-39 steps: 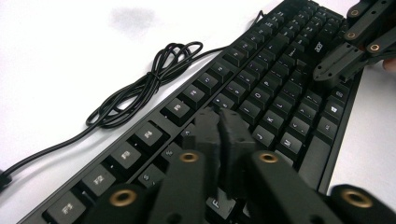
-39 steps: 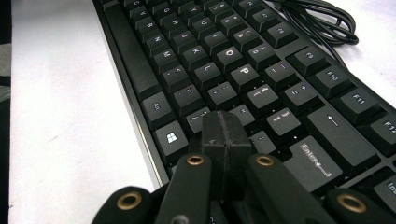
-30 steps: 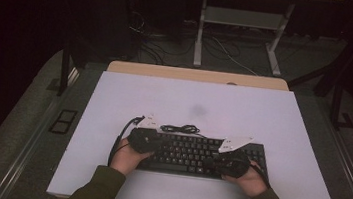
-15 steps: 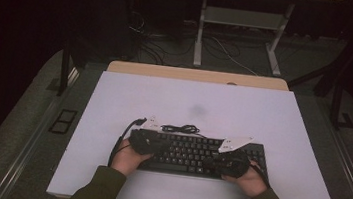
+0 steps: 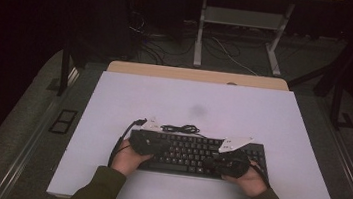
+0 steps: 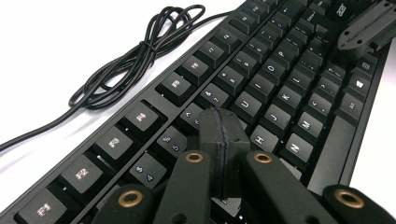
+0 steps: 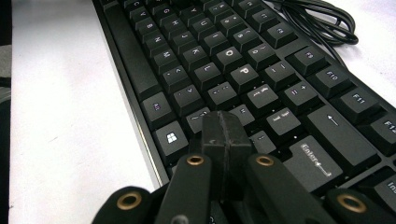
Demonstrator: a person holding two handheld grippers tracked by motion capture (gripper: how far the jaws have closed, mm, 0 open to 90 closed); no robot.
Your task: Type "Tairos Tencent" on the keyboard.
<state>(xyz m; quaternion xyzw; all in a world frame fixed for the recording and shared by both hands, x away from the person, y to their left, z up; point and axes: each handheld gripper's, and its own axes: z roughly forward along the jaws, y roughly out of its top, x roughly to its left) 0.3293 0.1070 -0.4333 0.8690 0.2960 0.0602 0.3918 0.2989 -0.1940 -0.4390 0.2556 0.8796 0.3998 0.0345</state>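
Nothing is seen to have moved since the earlier frames. Both jaw pairs are pressed fully together, empty: the left gripper and right gripper are held over the black plastic keyboard lying on the white desk, its bundled black cable alongside.

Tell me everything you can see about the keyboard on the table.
The keyboard is black, full of dark keys with pale legends, seemingly plastic. It lies flat on the white table, near the person's edge. Its black cable, bundled in a loose coil, rests just behind it. The left gripper and right gripper, both shut, are poised over its left and right key areas; whether they touch the keys is unclear.
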